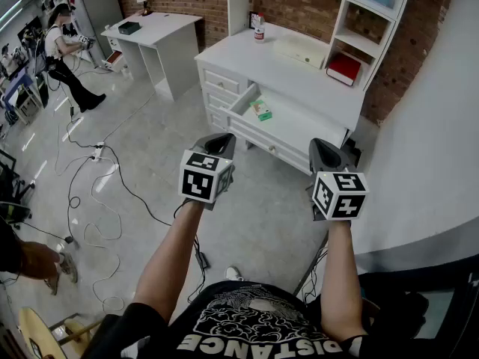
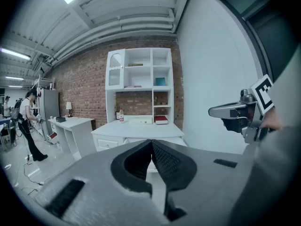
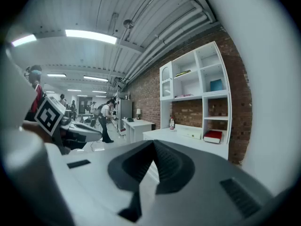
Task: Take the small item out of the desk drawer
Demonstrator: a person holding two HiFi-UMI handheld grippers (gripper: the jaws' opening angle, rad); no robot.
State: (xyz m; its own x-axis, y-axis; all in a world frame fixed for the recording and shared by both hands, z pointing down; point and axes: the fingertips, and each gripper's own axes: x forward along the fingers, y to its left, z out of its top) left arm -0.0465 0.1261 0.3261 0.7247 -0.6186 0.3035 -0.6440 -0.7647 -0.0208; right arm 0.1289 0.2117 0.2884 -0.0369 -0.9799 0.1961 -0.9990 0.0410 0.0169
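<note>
A white desk (image 1: pixel 314 77) with a hutch stands against the brick wall. Its wide drawer (image 1: pixel 299 126) is pulled out, and a small green and white item (image 1: pixel 261 110) lies at the drawer's left end. My left gripper (image 1: pixel 221 142) is held in the air over the floor, short of the drawer, jaws shut and empty. My right gripper (image 1: pixel 325 154) hangs level with it to the right, also shut with nothing in it. In the left gripper view the jaw tips (image 2: pixel 151 142) meet; the right gripper view shows its tips (image 3: pixel 154 142) touching too.
On the desktop stand a small bottle (image 1: pixel 259 28), a pale flat box (image 1: pixel 301 49) and a red book (image 1: pixel 344 68). A second white desk (image 1: pixel 153 40) stands to the left. Cables (image 1: pixel 97 178) trail across the floor. A person (image 1: pixel 63 54) works at far left. A white wall (image 1: pixel 441 148) runs along the right.
</note>
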